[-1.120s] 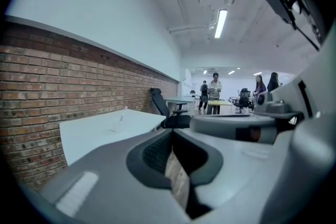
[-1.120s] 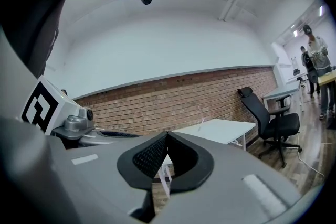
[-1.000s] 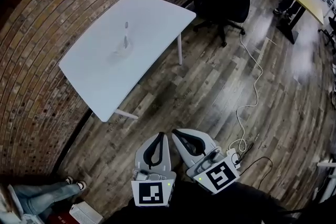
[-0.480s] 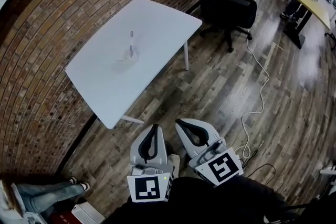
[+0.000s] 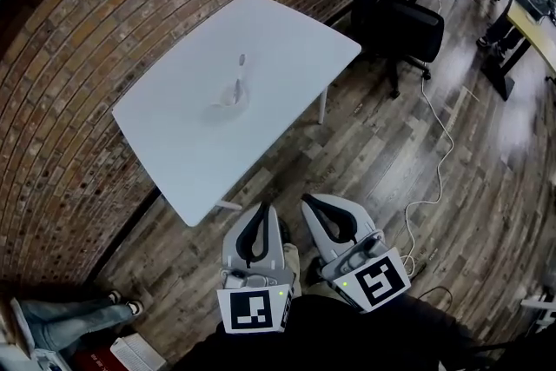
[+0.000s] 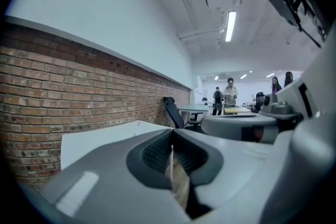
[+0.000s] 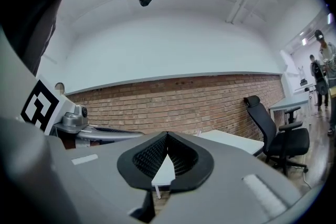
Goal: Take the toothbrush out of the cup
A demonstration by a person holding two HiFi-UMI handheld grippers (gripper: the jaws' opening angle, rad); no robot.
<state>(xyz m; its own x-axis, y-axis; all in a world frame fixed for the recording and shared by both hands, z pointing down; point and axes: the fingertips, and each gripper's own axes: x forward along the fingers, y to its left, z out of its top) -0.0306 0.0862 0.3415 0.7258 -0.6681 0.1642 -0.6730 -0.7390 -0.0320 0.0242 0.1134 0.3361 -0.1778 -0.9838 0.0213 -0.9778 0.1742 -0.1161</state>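
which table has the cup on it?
The white table by the brick wall, holding the cup with the toothbrush; the others sit beyond the chair.

Cup [image 5: 228, 99] and toothbrush [image 5: 240, 70] small, blurred

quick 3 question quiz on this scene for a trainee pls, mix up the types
1. True or false: the toothbrush stands in the cup on the white table.
2. Pick one. The left claw and right claw are: A) both shut and empty; B) both wide open; C) shut on the toothbrush.
3. Fill in: the wall beside the table is made of ____.
Key: 1 true; 2 A; 3 brick.
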